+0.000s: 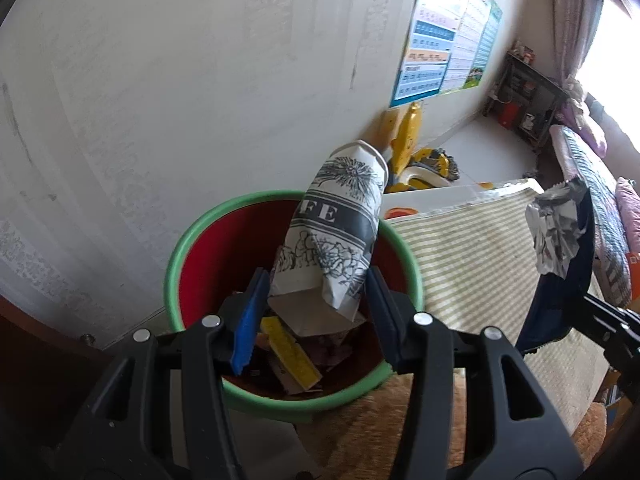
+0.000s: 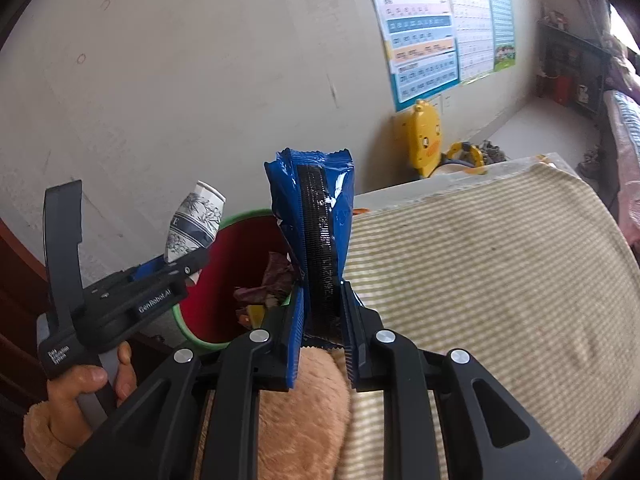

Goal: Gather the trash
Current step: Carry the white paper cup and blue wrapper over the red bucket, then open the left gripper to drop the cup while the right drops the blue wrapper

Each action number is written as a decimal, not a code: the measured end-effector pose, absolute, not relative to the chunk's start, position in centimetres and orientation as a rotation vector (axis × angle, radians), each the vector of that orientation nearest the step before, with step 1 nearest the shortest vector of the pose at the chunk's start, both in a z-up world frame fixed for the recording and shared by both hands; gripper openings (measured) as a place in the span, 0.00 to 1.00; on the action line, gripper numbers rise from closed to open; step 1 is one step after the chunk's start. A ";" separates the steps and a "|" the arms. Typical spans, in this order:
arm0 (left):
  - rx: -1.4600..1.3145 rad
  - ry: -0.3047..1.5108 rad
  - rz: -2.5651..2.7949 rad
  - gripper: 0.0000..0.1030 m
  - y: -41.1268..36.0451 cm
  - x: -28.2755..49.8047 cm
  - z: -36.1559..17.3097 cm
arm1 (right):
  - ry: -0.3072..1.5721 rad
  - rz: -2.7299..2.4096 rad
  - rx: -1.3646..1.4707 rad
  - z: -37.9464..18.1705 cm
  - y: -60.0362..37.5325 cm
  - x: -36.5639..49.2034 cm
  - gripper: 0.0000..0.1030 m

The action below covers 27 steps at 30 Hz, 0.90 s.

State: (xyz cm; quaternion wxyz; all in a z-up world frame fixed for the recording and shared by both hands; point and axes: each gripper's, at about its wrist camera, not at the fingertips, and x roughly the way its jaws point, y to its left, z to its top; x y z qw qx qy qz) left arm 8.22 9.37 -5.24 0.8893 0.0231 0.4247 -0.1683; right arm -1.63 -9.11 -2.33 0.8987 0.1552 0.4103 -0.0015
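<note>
Here, the left hand-held gripper (image 1: 318,292) is clamping a crumpled floral-printed paper cup (image 1: 336,224) over the green-rimmed red plastic bin (image 1: 176,256); at right, the right hand-held gripper (image 2: 320,312) is pinching a blue foil wrapper (image 2: 316,216) tightly.

Left gripper (image 1: 316,300) and right gripper (image 2: 322,316) both tilt downward, jaws seemingly clamped.

Bin (image 1: 208,224) mouth open above — wall (image 1: 160,100) close behind, scraps (image 1: 290,346) inside

Probably a home bedroom: bedding (image 1: 600,184), learning posters (image 2: 424,32), a yellow duck toy (image 2: 426,136)
</note>
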 end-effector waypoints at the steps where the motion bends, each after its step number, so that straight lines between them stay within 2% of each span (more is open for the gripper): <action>1: 0.047 0.885 -0.342 0.46 9.7 8.3 -5.4 | 0.855 0.005 0.321 -2.5 -8.8 -1.1 0.17; 27: 0.027 0.992 -0.245 0.46 12.8 11.4 -9.8 | 0.913 0.104 0.299 -4.7 -5.0 6.1 0.17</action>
